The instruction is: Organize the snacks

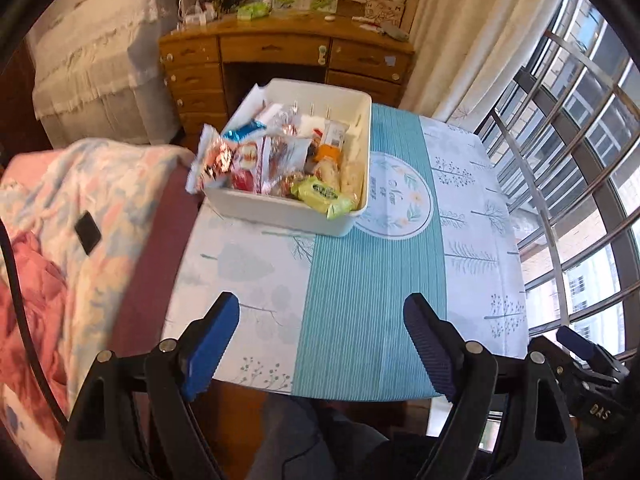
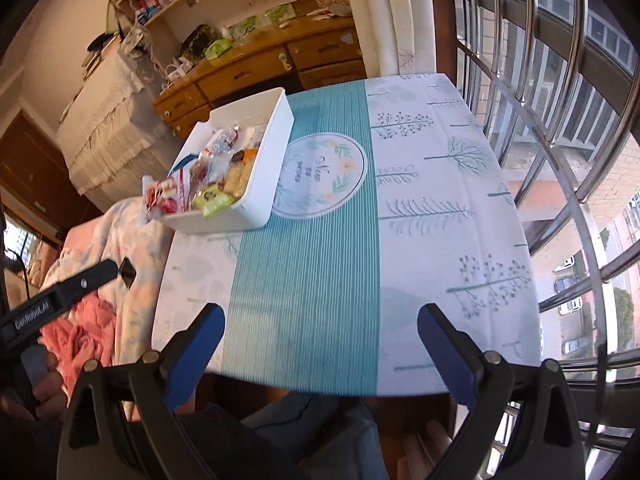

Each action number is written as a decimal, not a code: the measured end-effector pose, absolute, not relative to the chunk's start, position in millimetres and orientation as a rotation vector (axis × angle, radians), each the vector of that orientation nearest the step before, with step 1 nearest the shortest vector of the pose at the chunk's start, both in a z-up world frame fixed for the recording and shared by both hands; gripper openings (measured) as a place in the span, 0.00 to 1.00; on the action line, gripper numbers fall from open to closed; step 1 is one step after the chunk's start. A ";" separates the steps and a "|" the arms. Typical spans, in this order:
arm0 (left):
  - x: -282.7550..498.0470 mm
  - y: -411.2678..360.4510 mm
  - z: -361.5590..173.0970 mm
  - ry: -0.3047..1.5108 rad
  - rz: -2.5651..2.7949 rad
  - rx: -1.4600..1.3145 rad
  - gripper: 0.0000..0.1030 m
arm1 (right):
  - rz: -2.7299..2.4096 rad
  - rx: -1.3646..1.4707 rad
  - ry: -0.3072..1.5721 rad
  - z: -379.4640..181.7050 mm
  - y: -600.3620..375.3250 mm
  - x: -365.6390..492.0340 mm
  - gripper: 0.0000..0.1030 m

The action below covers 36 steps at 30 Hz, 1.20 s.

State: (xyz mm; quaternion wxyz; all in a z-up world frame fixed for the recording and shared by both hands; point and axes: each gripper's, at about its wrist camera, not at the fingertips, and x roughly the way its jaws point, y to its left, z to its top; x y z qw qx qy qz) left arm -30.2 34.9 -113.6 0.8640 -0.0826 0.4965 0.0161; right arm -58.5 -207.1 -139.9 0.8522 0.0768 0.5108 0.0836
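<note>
Left gripper (image 1: 320, 344) spread and empty, right gripper (image 2: 320, 348) likewise — snacks (image 1: 280, 160) heaped in white bin (image 1: 276, 210), table (image 1: 360, 280)

A white rectangular plastic bin (image 1: 280, 210) is sitting upright at the far left part of a table, its right side overlapping the edge of the tablecloth's teal striped band. It is holding a loose heap of wrapped snacks (image 1: 280, 156), which is filling it to about rim height. A lime green packet (image 1: 322, 194) is lying at the near right corner, tilting up against the rim. A red and white packet (image 1: 244, 166) is standing at the near left, and a shiny packet with red print (image 1: 210, 160) is leaning out over the left wall. An orange wrapper (image 1: 328, 152) and a blue foil wrapper (image 1: 244, 130) are lying further back.
</note>
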 end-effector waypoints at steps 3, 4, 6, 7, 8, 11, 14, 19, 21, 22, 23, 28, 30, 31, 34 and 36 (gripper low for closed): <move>-32.4 28.6 -94.4 1.012 0.014 -0.174 0.91 | 0.157 0.174 1.076 -127.3 -211.1 -68.0 0.95; -31.3 27.5 -87.7 1.002 0.003 -0.181 0.93 | 0.144 0.171 1.076 -122.9 -211.2 -70.4 0.95; -32.0 24.8 -75.6 0.981 -0.014 -0.189 0.97 | 0.123 0.159 1.071 -112.9 -210.4 -74.8 0.95; -33.2 23.2 -69.1 0.965 -0.018 -0.191 0.99 | 0.118 0.155 1.063 -107.4 -209.1 -77.2 0.95; -35.2 21.6 -63.3 0.946 -0.020 -0.192 0.99 | 0.118 0.151 1.051 -102.1 -208.0 -79.3 0.95; -41.1 16.2 -55.5 0.919 -0.016 -0.182 0.99 | 0.128 0.147 1.010 -87.6 -203.7 -87.6 0.97; -45.3 9.6 -58.5 0.913 -0.006 -0.178 0.99 | 0.125 0.133 0.970 -81.1 -199.2 -91.4 1.00; -55.7 -4.3 -69.0 0.903 -0.019 -0.147 0.99 | 0.086 0.137 0.918 -86.0 -199.1 -96.7 1.00; -57.9 -7.9 -71.7 0.895 -0.010 -0.132 0.99 | 0.078 0.130 0.918 -88.8 -198.8 -98.7 1.00; -57.5 -9.7 -72.0 0.891 -0.008 -0.131 0.99 | 0.074 0.129 0.916 -89.1 -199.2 -99.0 1.00; -57.2 -11.4 -72.0 0.885 -0.002 -0.125 0.99 | 0.064 0.129 0.911 -89.1 -200.7 -99.9 1.00; -53.8 -17.6 -69.0 0.864 0.019 -0.092 0.99 | 0.028 0.140 0.892 -87.6 -205.8 -99.2 1.00; -53.1 -19.9 -66.6 0.854 0.029 -0.076 0.99 | 0.026 0.138 0.891 -87.5 -206.1 -99.2 1.00; -52.7 -21.0 -64.9 0.847 0.029 -0.069 0.99 | 0.024 0.137 0.890 -87.1 -205.9 -99.0 1.00; -50.8 -25.6 -61.6 0.838 0.019 -0.047 0.99 | 0.015 0.137 0.887 -85.0 -207.5 -97.6 1.00; -48.1 -27.4 -60.3 0.842 0.016 -0.034 0.99 | 0.010 0.141 0.892 -84.5 -208.0 -96.6 1.00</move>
